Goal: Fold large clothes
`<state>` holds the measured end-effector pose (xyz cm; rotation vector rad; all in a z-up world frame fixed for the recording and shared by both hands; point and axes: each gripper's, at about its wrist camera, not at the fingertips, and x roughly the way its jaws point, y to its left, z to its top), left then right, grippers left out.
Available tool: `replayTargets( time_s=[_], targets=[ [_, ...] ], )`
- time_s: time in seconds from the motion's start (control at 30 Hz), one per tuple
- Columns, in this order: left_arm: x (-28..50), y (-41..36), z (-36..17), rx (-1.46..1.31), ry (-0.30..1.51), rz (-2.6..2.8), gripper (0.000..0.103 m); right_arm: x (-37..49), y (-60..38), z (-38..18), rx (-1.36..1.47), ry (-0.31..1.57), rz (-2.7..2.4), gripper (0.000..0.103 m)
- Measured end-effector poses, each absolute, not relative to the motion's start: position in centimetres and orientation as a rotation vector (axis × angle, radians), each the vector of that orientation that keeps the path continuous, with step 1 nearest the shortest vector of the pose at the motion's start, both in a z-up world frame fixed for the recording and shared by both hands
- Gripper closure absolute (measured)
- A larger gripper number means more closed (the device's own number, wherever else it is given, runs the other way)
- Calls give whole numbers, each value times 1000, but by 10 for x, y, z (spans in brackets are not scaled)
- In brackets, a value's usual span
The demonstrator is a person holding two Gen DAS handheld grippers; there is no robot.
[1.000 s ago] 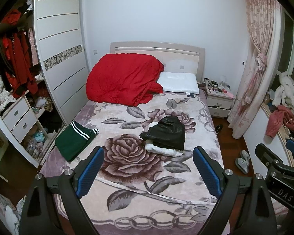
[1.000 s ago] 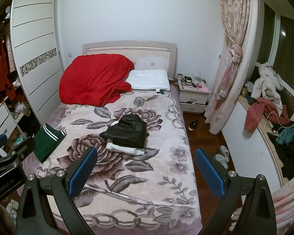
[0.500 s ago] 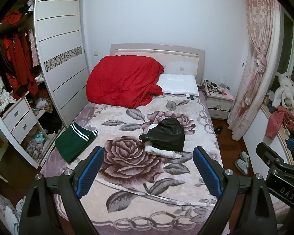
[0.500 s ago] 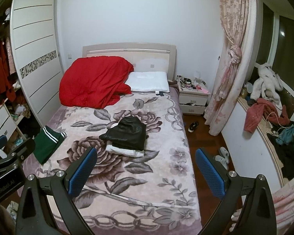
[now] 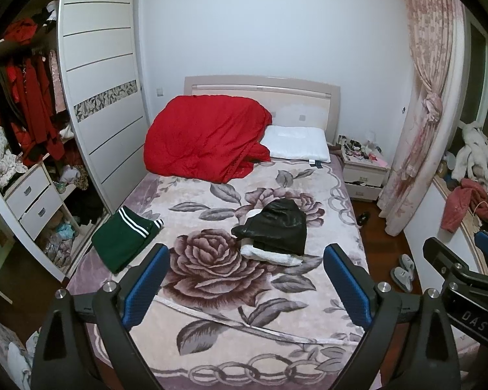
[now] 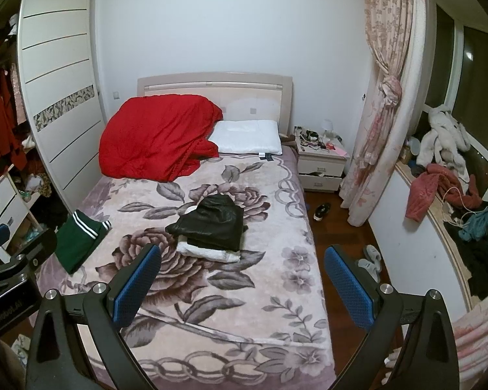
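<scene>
While both claws hang above the foot of the bed (image 5: 211, 321), neither touches any cloth. The left gripper (image 5: 246, 284) has its blue pads spread wide apart with nothing between them, and the right gripper (image 6: 242, 284) is spread just as wide and just as bare.

The folded black garment (image 5: 276, 227) sits on a folded white one (image 5: 270, 255), the pair stacked near the middle of the floral blanket, a little toward the window side. A folded green garment with white stripes (image 5: 123, 240) lies right at the bed's wardrobe-side edge, well apart from the stack. Between the two, and from the stack down to the foot edge, the blanket lies flat and bare.

At the head, a heaped red quilt (image 5: 205, 139) leans on the headboard beside a white pillow (image 5: 296, 144). The wardrobe (image 5: 104, 113) stands close along one side. On the other side a strip of wooden floor runs past the nightstand (image 6: 320, 165), with slippers (image 6: 371, 258) near the right claw's pad and the pink curtain (image 6: 380, 113) behind.
</scene>
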<state>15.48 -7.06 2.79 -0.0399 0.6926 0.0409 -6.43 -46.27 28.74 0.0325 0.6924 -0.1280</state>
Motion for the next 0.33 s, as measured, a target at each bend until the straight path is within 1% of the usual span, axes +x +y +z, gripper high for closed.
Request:
replayTargets(
  time_s=[0.33],
  targets=[
    [160,-75,34,-58,687,40,7,-68,-462,286,35,698,-129,1]
  ],
)
